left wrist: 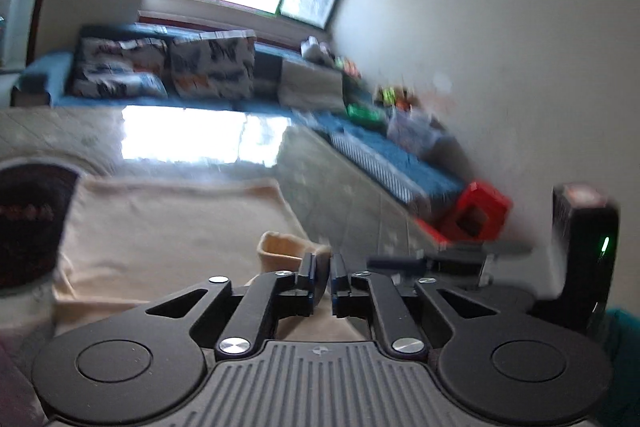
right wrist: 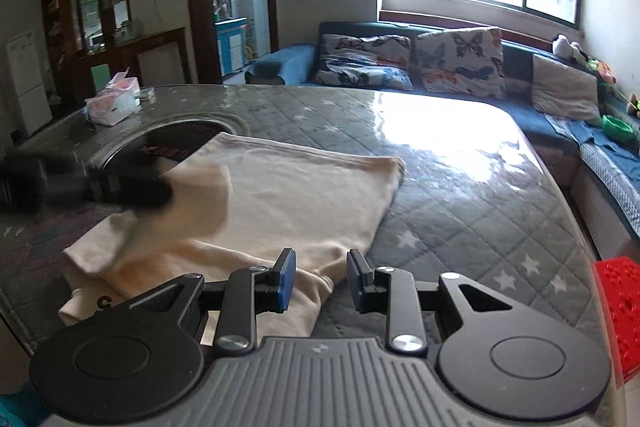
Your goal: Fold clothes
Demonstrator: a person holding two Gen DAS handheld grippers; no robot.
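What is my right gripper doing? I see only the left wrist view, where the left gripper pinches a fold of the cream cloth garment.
Observer: The right gripper is open, with nothing pinched, over the near edge of the cream cloth garment.
Operator: Does the garment lie flat?
Observer: Mostly. Only the flap at the left gripper looks raised off the grey quilted table cover.
Operator: Is anything else on the table?
Observer: A pink and white tissue box stands at the far left, apart from the garment.
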